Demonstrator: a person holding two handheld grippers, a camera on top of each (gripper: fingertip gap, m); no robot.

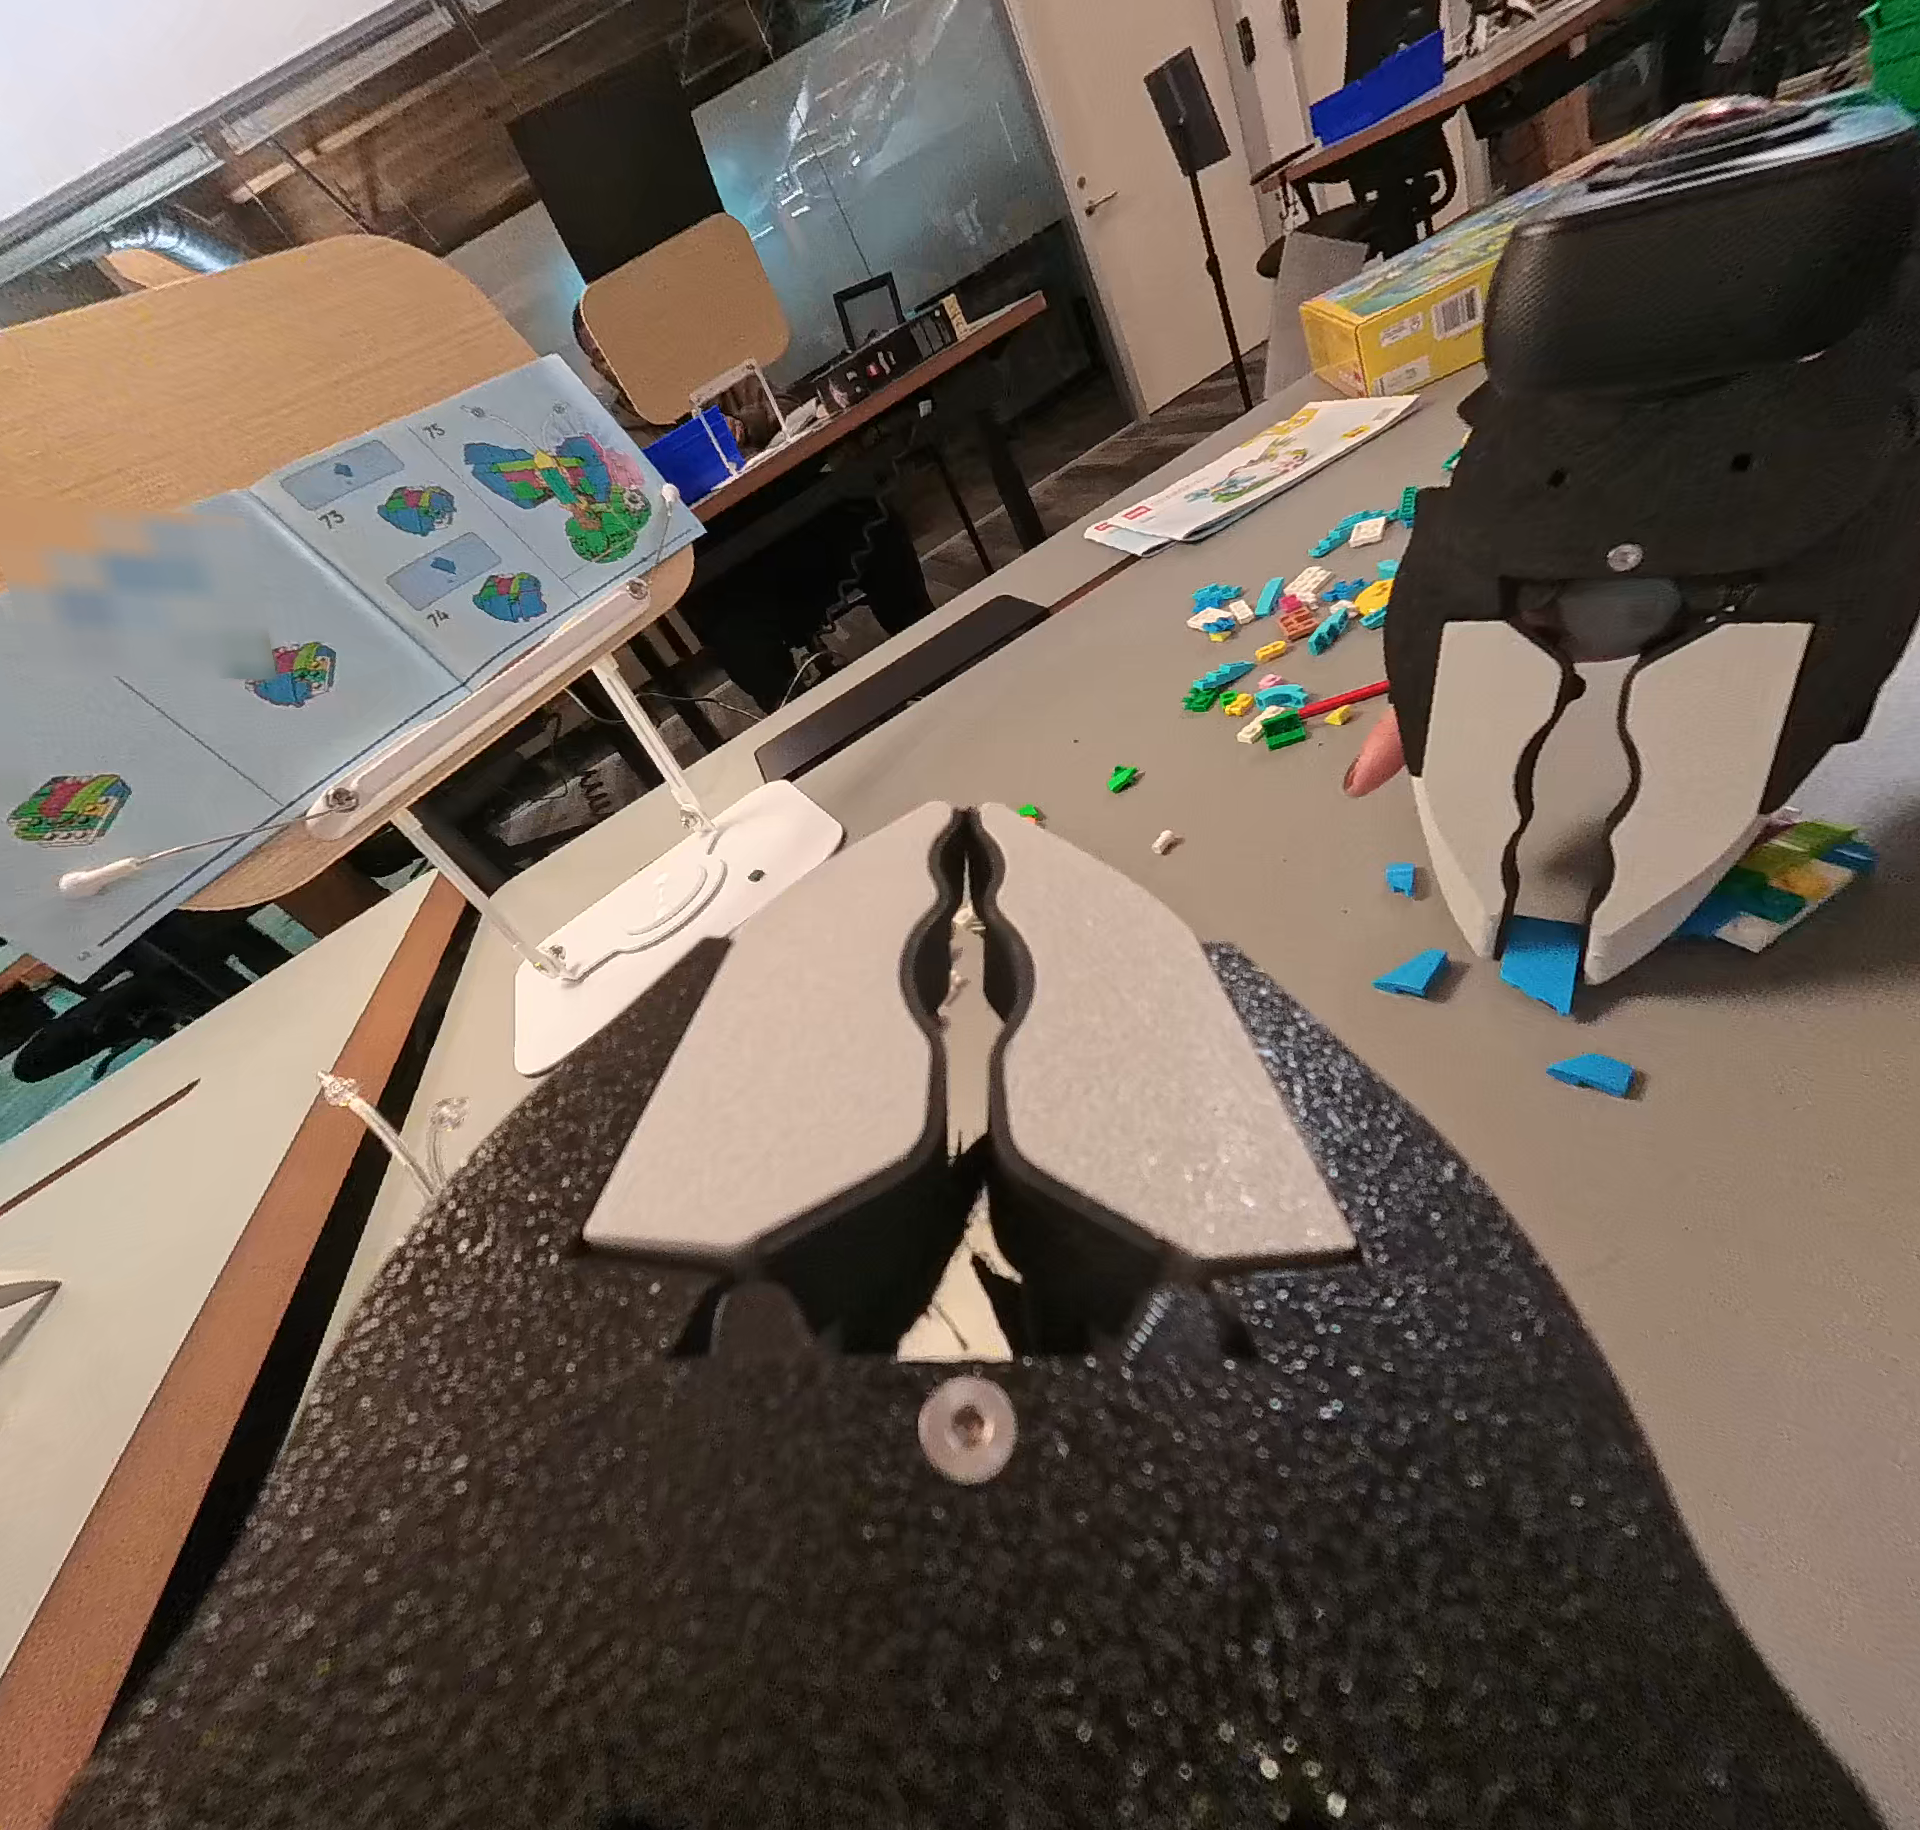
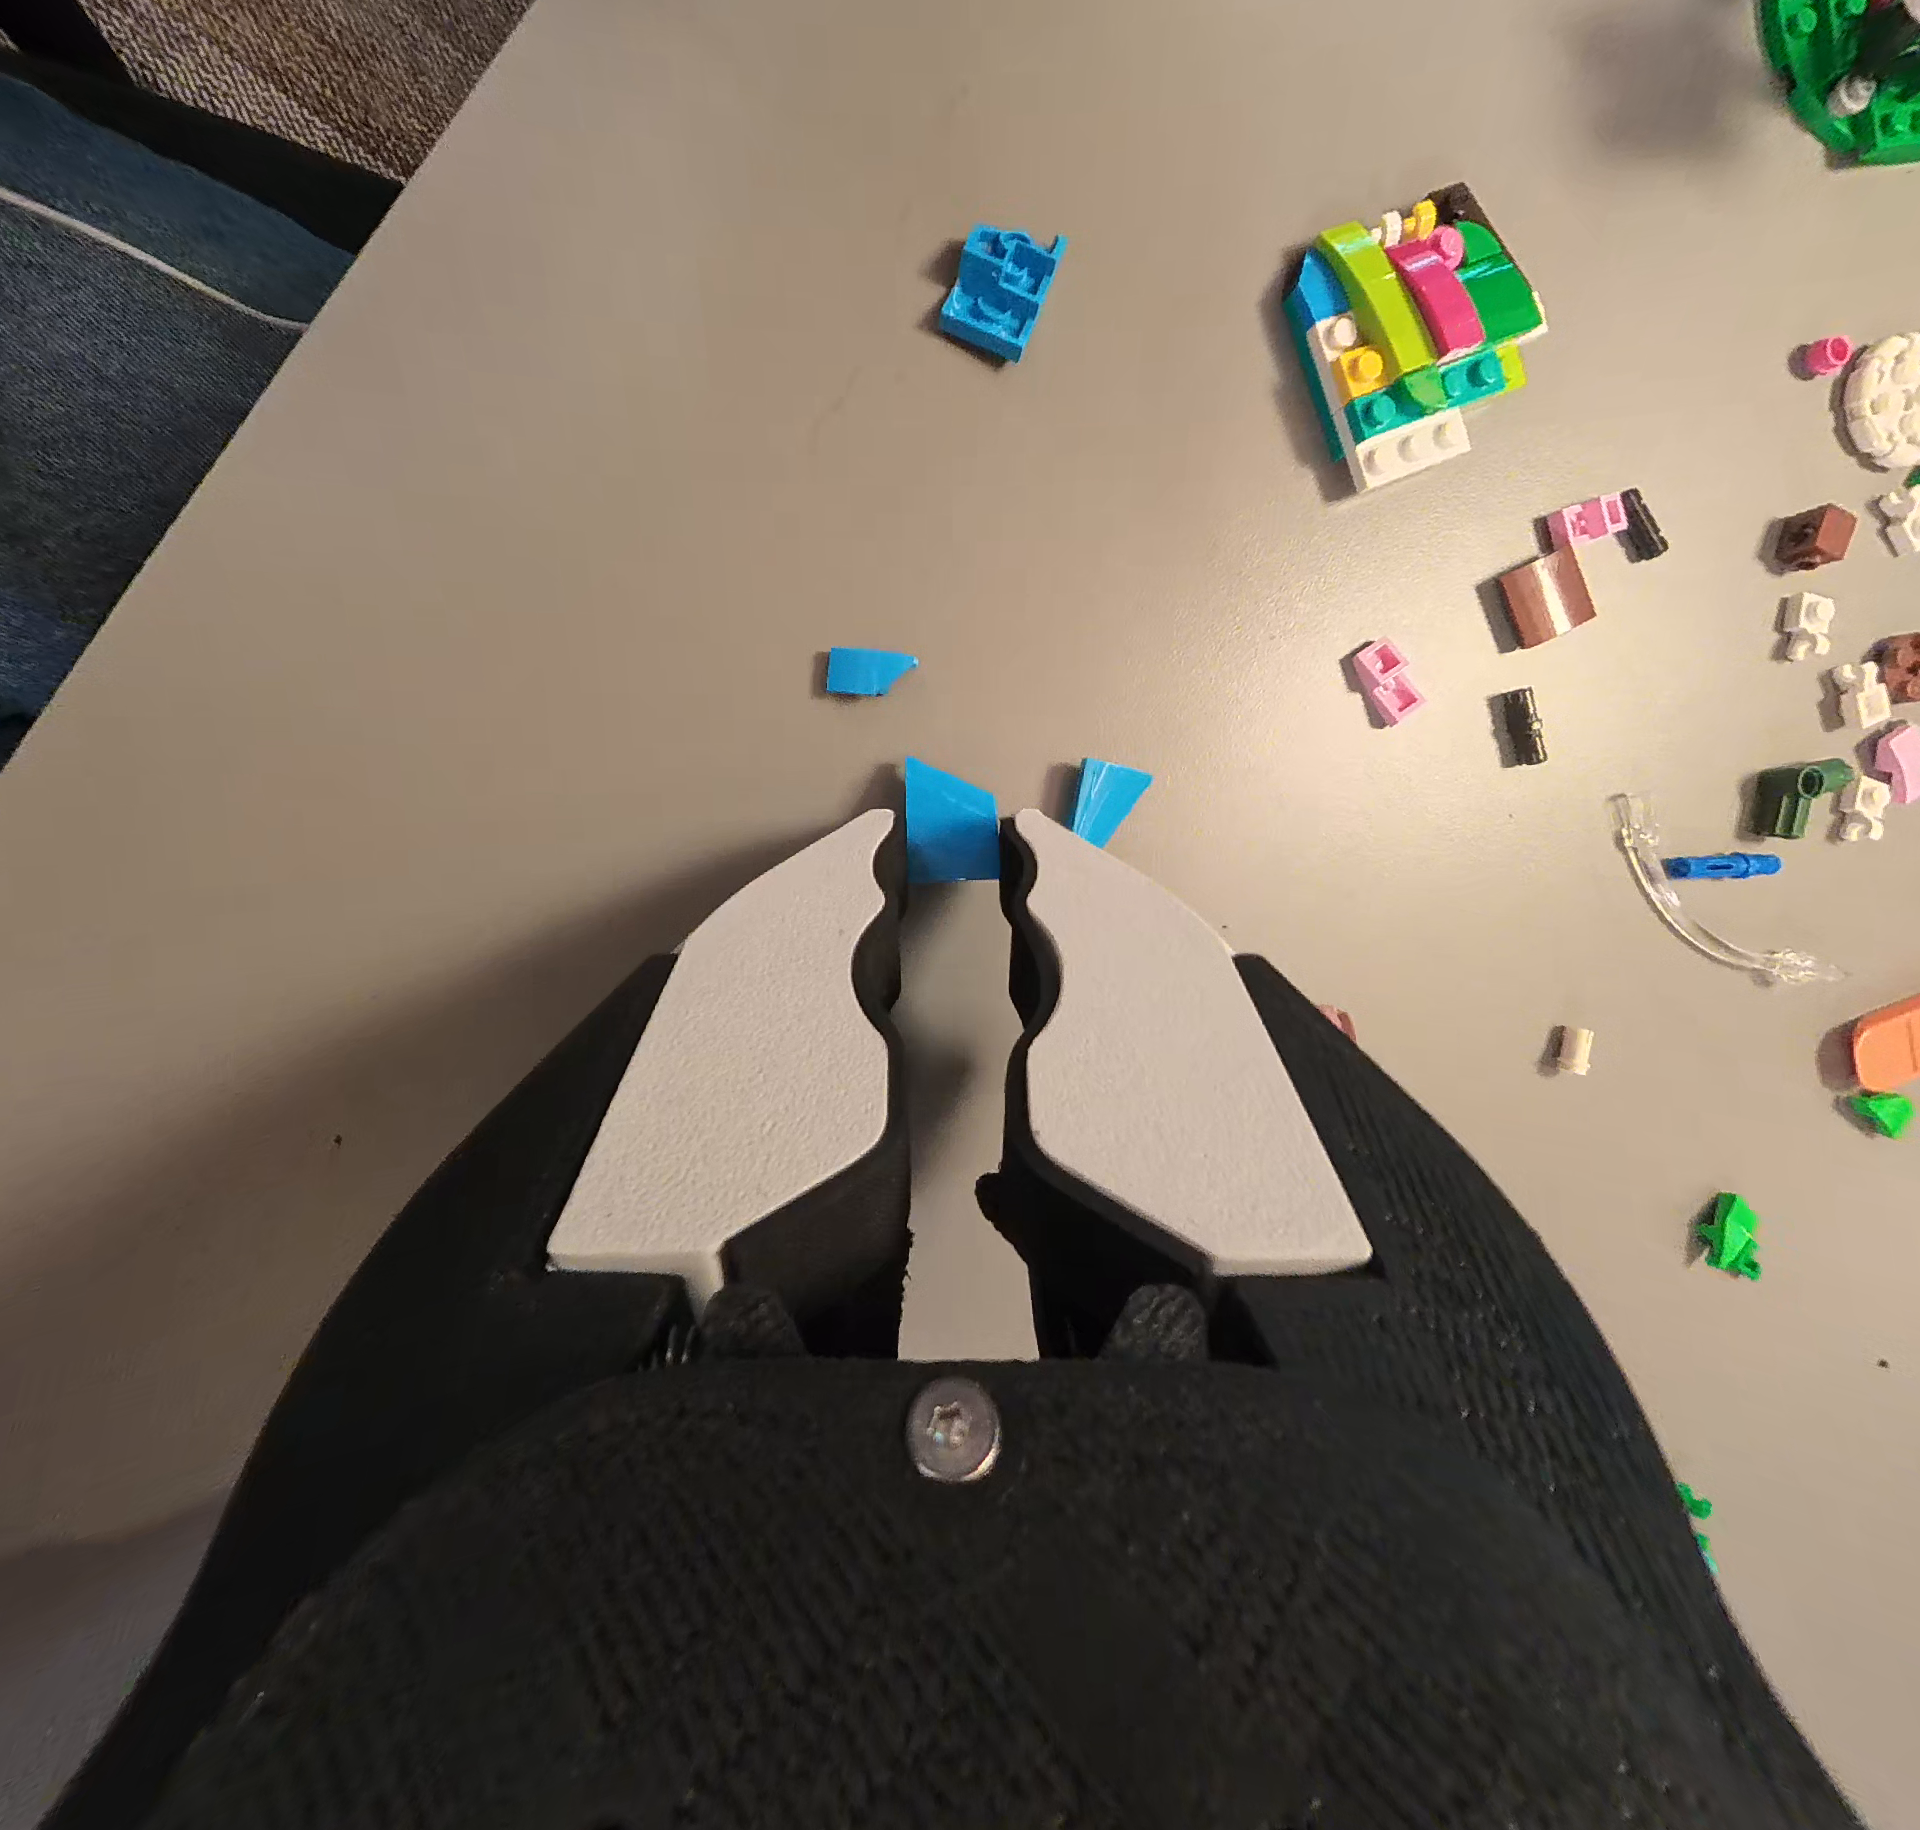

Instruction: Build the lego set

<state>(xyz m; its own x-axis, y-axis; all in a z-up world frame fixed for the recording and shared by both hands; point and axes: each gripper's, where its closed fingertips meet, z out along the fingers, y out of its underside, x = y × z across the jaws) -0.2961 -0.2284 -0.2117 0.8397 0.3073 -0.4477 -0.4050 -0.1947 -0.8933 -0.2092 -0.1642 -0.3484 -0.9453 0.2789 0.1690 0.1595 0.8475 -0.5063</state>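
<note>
My right gripper (image 2: 951, 824) points down at the grey table (image 2: 623, 533), its fingertips closed on a tilted blue wedge piece (image 2: 951, 830). In the left wrist view the right gripper (image 1: 1543, 949) stands upright on that blue wedge (image 1: 1540, 961). My left gripper (image 1: 966, 824) is shut and held above the table. I cannot tell whether anything small is between its fingers. A multicoloured partial build (image 2: 1413, 326) lies beyond the right gripper; it also shows in the left wrist view (image 1: 1787, 876). An open instruction booklet (image 1: 364, 575) rests on a stand at the left.
Loose blue wedges (image 2: 868, 672) (image 2: 1107, 798) and a blue stud piece (image 2: 997, 294) lie near the right gripper. Small mixed pieces (image 2: 1558, 617), a clear curved piece (image 2: 1683, 907) and a green build (image 2: 1849, 45) lie right. A yellow box (image 1: 1392, 326), a second booklet (image 1: 1247, 471) and scattered bricks (image 1: 1278, 637) lie farther back. The tips of one gripper are about 15 cm away from the tips of the other.
</note>
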